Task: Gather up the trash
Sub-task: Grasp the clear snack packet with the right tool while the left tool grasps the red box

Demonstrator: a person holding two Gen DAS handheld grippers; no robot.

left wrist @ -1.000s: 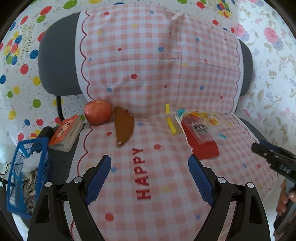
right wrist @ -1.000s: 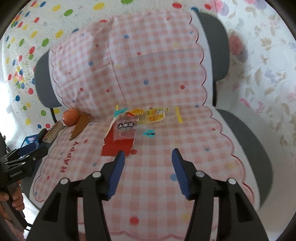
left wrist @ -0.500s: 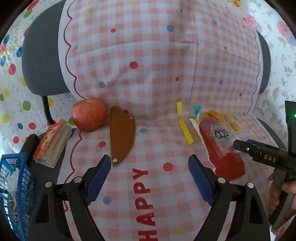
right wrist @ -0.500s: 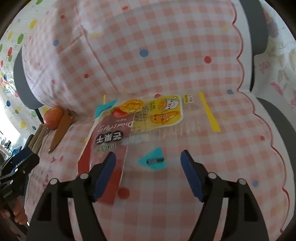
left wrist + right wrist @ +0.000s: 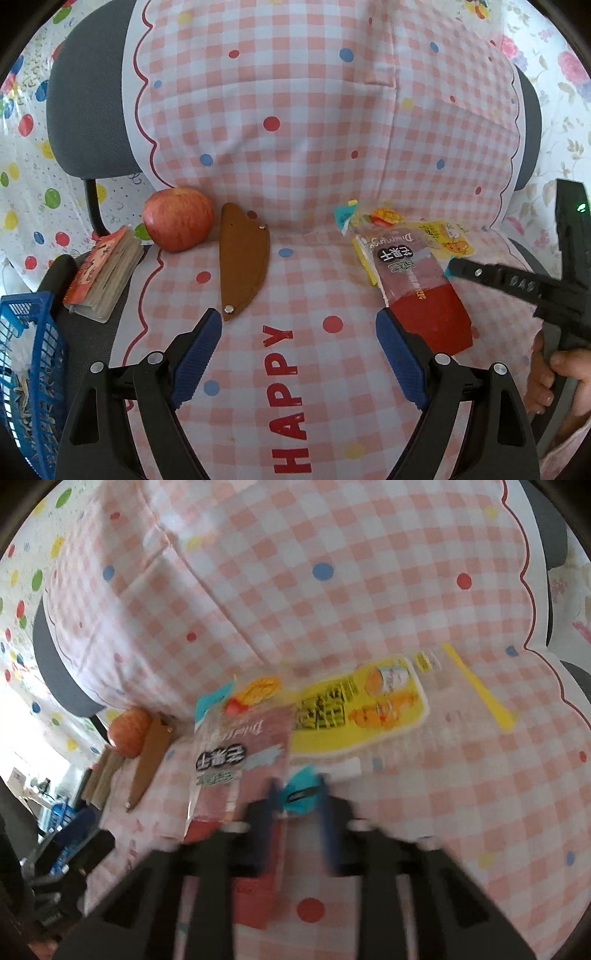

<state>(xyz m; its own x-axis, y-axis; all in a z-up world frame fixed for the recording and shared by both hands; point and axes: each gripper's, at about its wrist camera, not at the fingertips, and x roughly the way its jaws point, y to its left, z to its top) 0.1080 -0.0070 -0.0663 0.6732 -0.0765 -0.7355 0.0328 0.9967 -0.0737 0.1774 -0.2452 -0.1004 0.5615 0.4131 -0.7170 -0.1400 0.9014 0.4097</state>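
Observation:
Snack wrappers lie on a chair seat covered in pink checked cloth. A red and clear wrapper lies beside a yellow wrapper. A small teal scrap sits between my right gripper's blurred fingers, which have narrowed around it. A yellow strip lies to the right. My left gripper is open and empty above the word HAPPY. The right gripper's tip reaches the wrappers in the left wrist view.
A red apple, a brown leather sheath and a small notebook lie at the seat's left. A blue basket holding litter hangs at the far left. The chair's backrest rises behind.
Both grippers moved closer to the seat. The right gripper's fingers went from wide open to closing around the teal scrap. The left gripper stayed open.

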